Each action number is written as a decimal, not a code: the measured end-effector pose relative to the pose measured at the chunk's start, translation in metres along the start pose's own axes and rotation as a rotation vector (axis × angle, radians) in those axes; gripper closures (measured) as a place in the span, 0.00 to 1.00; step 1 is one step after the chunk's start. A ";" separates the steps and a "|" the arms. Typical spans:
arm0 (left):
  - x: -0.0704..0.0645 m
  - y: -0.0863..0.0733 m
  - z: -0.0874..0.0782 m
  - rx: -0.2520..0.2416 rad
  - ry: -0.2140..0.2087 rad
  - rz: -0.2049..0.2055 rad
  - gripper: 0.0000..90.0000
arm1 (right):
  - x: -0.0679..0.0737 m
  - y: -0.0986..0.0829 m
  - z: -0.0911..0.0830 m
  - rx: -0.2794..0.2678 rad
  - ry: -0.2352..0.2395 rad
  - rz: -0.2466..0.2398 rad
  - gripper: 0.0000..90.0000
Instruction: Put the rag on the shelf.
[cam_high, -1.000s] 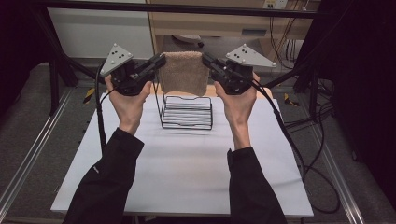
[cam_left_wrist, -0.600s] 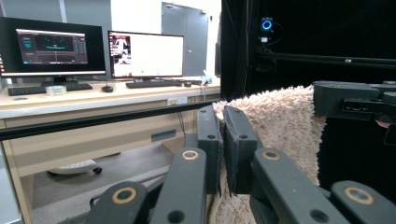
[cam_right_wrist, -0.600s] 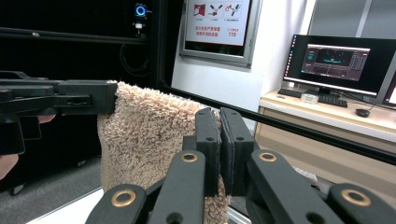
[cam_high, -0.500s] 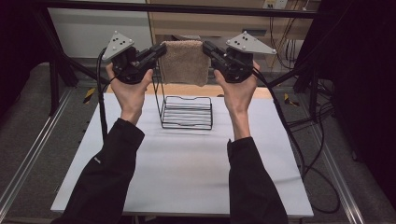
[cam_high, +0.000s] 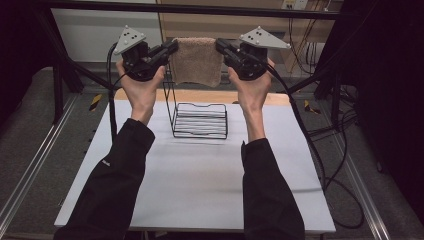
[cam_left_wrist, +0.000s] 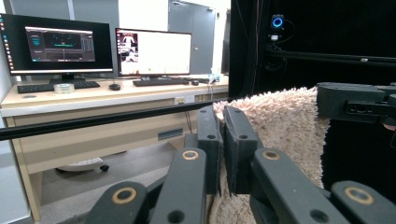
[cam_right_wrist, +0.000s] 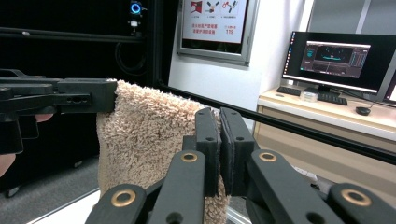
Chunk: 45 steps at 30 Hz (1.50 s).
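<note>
Now both grippers are up high over the far half of the table (cam_high: 200, 190), and between them hangs a beige towel (cam_high: 196, 61), stretched out flat by its two top corners. Over on the left, the left gripper (cam_high: 172, 47) has its jaws pinched tight on the towel's upper left corner; its own camera shows the fluffy pile squeezed between the two black pads (cam_left_wrist: 208, 140), with the other gripper clamped on the far corner. On the right, the right gripper (cam_high: 220, 46) is closed just as firmly on the upper right corner, cloth bulging out on either side of its jaws in its own view. The towel drops straight down from that taut top edge, its lower hem hanging free above a black wire rack (cam_high: 199, 120) that stands on the white tabletop near the far edge. Towel and rack are apart, the hem clear of the rack's tall upright side.
</note>
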<state>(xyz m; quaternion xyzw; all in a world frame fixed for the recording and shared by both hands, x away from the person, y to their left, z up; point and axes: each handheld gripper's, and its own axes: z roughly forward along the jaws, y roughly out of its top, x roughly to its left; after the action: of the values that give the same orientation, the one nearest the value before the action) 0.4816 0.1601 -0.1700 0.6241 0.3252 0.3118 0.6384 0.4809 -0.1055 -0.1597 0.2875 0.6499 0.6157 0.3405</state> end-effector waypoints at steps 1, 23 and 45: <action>0.001 -0.001 0.002 0.001 0.002 -0.004 0.95 | -0.001 0.000 0.001 0.001 -0.001 0.000 0.97; 0.013 -0.009 0.027 0.025 0.033 0.024 0.95 | -0.021 -0.008 0.028 0.036 -0.018 -0.004 0.97; 0.010 -0.044 0.018 0.066 0.003 0.038 0.95 | -0.019 -0.041 0.025 0.108 0.014 -0.008 0.97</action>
<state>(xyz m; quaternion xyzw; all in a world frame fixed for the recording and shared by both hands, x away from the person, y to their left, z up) 0.5013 0.1563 -0.2146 0.6506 0.3243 0.3138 0.6109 0.5139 -0.1085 -0.1988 0.2985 0.6857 0.5803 0.3225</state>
